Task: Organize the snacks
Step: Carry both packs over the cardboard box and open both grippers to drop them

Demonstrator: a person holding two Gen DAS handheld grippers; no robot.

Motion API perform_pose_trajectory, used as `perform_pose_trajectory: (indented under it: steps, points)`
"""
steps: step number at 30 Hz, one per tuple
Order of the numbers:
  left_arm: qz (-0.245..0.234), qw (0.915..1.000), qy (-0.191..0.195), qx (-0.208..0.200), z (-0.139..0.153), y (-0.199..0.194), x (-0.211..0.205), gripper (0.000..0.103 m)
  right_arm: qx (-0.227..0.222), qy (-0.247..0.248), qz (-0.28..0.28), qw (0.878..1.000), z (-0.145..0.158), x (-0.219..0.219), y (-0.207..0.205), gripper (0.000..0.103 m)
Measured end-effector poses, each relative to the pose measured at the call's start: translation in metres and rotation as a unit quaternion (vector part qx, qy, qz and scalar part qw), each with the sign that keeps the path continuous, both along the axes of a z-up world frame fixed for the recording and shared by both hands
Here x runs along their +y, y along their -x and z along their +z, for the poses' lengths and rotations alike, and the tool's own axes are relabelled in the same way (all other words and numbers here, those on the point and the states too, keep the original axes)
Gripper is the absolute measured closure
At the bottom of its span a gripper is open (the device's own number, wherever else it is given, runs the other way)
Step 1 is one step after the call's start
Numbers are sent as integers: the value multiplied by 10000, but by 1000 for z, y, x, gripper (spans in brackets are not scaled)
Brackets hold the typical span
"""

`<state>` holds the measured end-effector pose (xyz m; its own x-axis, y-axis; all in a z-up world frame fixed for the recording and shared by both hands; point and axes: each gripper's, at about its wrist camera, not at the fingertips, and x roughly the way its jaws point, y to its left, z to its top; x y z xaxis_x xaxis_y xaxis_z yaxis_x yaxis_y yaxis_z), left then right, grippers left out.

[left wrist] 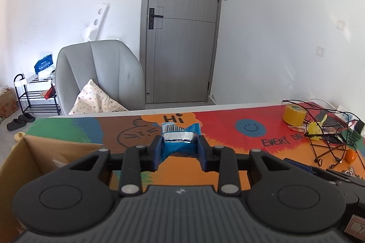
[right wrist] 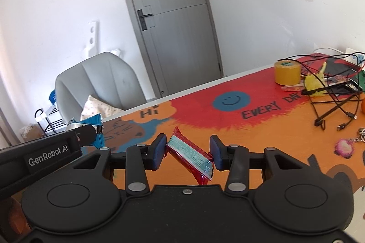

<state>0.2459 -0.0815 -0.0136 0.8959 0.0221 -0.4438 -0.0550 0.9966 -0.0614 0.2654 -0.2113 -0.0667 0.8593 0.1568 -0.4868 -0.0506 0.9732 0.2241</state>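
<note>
left wrist view: left gripper (left wrist: pixel 180 147) clamps a blue foil snack packet (left wrist: pixel 179 136), right gripper (right wrist: pixel 188 152) pinches a red-and-teal wrapped bar (right wrist: pixel 190 155); brown cardboard box (left wrist: pixel 27 158) awaits both.

We are in a home room: a grey door (left wrist: pixel 182 23), a padded chair (left wrist: pixel 100 74) with a cushion (left wrist: pixel 95 99). We also see a shoe rack (left wrist: pixel 34 94), slippers (left wrist: pixel 19 120) on the floor, and a bright painted counter (left wrist: pixel 228 135).

black grippers (right wrist: pixel 188 152), blue pads (left wrist: pixel 158 151) (white "genrobot.ai" lettering), silver screws.
</note>
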Motion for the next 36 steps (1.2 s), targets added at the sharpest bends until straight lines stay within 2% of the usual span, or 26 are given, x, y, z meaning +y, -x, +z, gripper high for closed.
perform_pose_trajectory:
  steps: [23,36]
  points:
    - [611,9976,76,-316,24,70,83,71,-349,45,614,9975,22,69,38,60]
    - [938,9951,268,-159,16,105,138,71,-495,137,978,9939,32,112,65,60]
